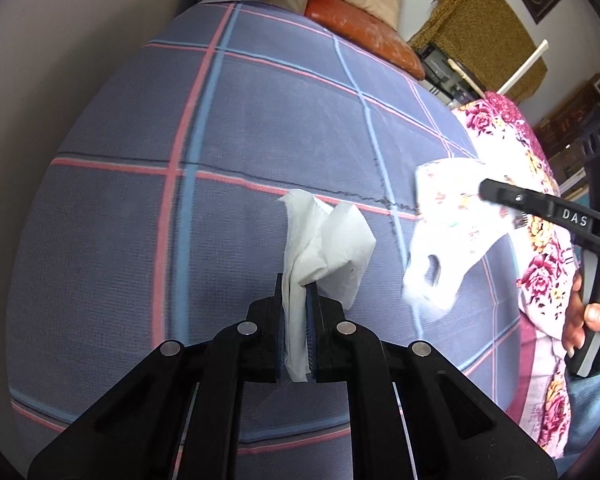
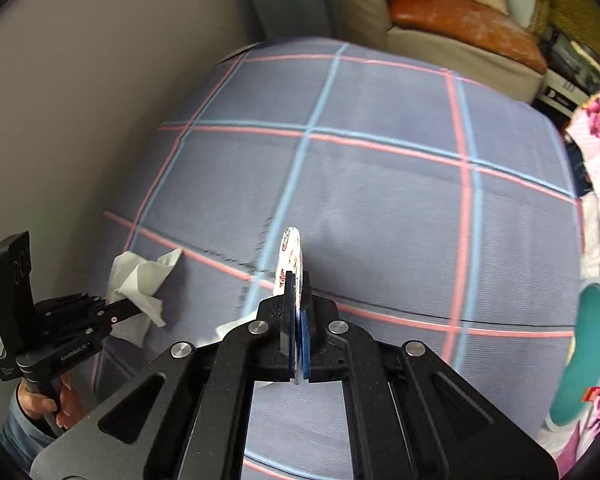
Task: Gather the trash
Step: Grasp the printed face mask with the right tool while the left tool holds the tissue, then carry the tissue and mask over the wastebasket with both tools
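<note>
1. The left gripper (image 1: 299,320) has its jaws clamped on a crumpled white tissue (image 1: 324,248). The lower part of it is squeezed flat between the pads and the rest flops out over the top in loose folds.

2. The right gripper (image 2: 296,320) has its jaws pressed together on a thin printed wrapper (image 2: 290,260). From its own camera you only see the wrapper edge-on, but the left wrist view shows it (image 1: 448,232) hanging as a limp white sheet with a hole in it.

3. Both bits of trash are held up off the checked bedsheet (image 1: 260,120), the wrapper to the right of the tissue. Neither looks to be resting on it (hard to be sure with the fisheye).

4. Handling guess: both are featherlight and totally soft, so no weight issue. The tissue tears easily and the wrapper looks slick, so a deep bite near the bunched middle beats a pinch on a loose corner.

5. Further out there's a floral blanket (image 1: 540,272) along the right edge of the bed and cushions (image 1: 364,20) at the far end. No bin visible anywhere.
</note>
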`<state>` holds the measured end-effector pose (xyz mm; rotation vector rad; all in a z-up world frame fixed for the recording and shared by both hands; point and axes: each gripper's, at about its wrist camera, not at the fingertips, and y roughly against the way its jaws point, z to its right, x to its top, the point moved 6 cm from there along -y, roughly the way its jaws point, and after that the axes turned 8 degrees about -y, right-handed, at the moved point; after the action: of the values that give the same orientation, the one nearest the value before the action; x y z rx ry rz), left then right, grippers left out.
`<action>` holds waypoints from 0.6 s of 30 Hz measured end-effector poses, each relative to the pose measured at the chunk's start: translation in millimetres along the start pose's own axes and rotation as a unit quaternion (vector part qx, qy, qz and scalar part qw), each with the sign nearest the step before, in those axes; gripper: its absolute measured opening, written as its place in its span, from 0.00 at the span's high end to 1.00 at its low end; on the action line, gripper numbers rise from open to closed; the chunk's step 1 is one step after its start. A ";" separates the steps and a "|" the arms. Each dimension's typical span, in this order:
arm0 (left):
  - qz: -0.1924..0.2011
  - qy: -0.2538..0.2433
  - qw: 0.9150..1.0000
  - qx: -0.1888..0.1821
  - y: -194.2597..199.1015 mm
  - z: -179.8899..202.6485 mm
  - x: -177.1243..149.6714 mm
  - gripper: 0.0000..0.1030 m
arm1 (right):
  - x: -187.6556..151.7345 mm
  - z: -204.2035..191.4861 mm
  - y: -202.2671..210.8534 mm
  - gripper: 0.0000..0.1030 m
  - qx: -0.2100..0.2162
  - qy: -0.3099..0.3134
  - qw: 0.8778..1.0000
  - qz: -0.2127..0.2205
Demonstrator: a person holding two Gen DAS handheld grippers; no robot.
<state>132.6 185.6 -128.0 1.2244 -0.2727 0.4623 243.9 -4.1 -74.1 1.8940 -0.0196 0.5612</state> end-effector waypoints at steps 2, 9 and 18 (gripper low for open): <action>0.003 -0.011 1.000 -0.001 2.5 9.9 4.8 0.91 | 2.9 16.2 13.8 0.98 -0.004 -0.013 1.000 0.015; 0.020 -0.052 0.998 -0.012 4.6 60.2 29.6 0.91 | 6.0 60.7 65.6 0.98 -0.019 -0.034 0.997 0.066; 0.032 -0.113 0.993 -0.030 -6.7 146.6 60.2 0.91 | 3.5 130.0 119.1 0.98 -0.030 -0.085 0.989 0.120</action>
<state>195.1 56.9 -59.6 1.2127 -0.5159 0.3677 262.5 -165.2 -4.8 1.8882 -0.3756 0.5512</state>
